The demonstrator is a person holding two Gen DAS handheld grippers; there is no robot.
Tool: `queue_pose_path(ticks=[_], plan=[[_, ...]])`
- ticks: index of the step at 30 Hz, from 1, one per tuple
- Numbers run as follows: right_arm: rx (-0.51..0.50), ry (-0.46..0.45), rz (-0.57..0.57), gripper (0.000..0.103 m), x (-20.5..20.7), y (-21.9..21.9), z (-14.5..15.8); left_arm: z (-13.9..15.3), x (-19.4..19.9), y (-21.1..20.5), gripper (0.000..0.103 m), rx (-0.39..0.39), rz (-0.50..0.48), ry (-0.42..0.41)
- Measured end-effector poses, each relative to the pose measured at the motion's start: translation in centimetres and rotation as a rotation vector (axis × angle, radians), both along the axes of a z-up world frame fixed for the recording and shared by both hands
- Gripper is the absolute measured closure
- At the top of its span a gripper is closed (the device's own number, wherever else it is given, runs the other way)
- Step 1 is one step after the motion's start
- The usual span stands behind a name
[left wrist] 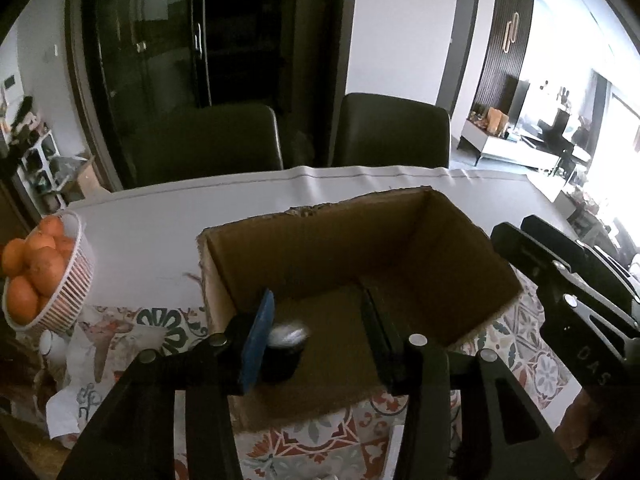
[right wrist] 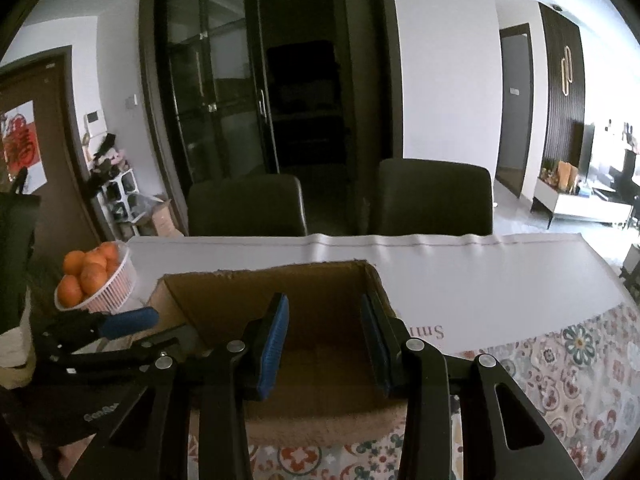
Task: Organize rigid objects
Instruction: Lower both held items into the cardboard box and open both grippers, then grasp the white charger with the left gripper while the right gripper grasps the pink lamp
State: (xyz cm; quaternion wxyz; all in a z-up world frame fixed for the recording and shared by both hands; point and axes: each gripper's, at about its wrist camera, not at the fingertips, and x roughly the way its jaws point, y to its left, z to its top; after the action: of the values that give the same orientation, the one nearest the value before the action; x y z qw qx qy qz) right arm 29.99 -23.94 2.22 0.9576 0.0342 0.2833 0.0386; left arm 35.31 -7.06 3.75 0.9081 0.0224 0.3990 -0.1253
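Observation:
An open cardboard box (left wrist: pixel 440 248) stands on the table, and both grippers point down into it. My left gripper (left wrist: pixel 316 296) hovers over the near half of the box with its jaws apart. A small dark cylinder with a pale, blurred top (left wrist: pixel 286 350) sits low between them, close beside the blue left pad (left wrist: pixel 258 340) and well clear of the right finger. In the right wrist view the same box (right wrist: pixel 320 292) fills the middle. My right gripper (right wrist: pixel 324 300) is above its near wall, fingers apart with only cardboard showing between them.
A white basket of oranges (left wrist: pixel 68 292) (right wrist: pixel 116 284) stands left of the box. A patterned cloth (left wrist: pixel 532 344) (right wrist: pixel 560 380) and a white sheet (left wrist: pixel 160 232) cover the table. Two dark chairs (left wrist: pixel 208 140) (left wrist: pixel 392 132) stand behind the far edge.

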Motion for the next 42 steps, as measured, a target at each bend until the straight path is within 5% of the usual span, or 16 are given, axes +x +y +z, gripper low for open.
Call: queue_pose_path(ticks=[16,29,42], plan=[[0.009,0.001,-0.027,0.049,-4.6,-2.2,0.8,1.6,-5.5,-2.0,0.056,0.039,-0.036,-0.087],[-0.005,0.014,-0.068,0.042,-8.5,-5.0,0.1,0.2,-9.5,-4.1,0.056,0.042,-0.065,-0.051],[0.017,0.097,-0.081,0.041,-10.3,-6.5,-4.1,-3.6,-11.0,-5.5,0.056,0.059,-0.096,0.029]])
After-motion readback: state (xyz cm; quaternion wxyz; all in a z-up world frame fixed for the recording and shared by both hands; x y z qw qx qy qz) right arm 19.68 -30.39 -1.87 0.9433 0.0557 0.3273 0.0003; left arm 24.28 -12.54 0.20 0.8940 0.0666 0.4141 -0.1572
